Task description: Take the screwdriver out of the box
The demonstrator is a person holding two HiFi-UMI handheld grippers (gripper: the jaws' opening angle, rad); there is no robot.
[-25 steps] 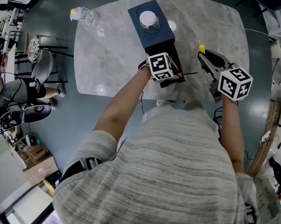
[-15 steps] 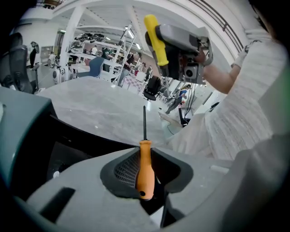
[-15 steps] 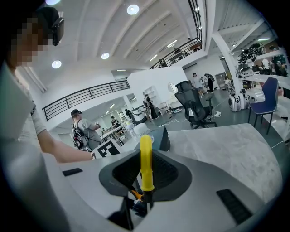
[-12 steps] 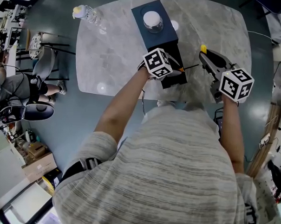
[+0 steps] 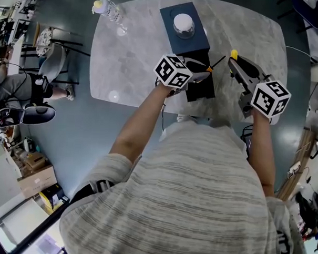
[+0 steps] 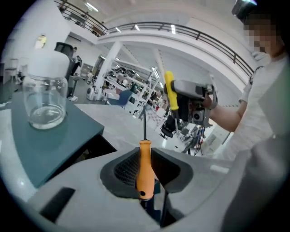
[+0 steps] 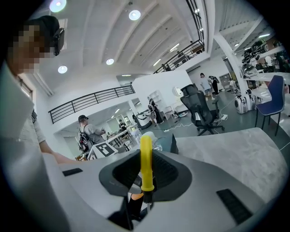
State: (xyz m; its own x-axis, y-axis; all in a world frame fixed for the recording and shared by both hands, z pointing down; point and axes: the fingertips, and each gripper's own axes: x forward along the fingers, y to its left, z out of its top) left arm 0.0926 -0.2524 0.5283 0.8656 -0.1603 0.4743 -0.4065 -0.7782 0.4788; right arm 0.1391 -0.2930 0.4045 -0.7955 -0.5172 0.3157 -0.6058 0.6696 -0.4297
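My left gripper (image 5: 202,75) is shut on an orange-handled screwdriver (image 5: 209,69), held above the black open tray of the dark blue box (image 5: 201,89). Its black shaft (image 5: 218,61) slants toward the right gripper. In the left gripper view the orange handle (image 6: 145,168) sits clamped between the pads and the shaft (image 6: 144,123) points upward. My right gripper (image 5: 237,62), to the right of the box, is shut on a yellow-handled screwdriver (image 7: 146,156). The yellow handle (image 6: 169,90) also shows in the left gripper view.
A glass jar with a white lid (image 5: 184,24) stands on the blue box lid (image 6: 43,142). A plastic bottle (image 5: 110,10) stands at the far left corner of the grey marble table (image 5: 135,59). Chairs (image 5: 50,66) and a seated person are left of the table.
The left gripper has risen from the box tray with the orange screwdriver and rolled, so the shaft now slants up toward the right gripper. The right gripper has barely shifted.
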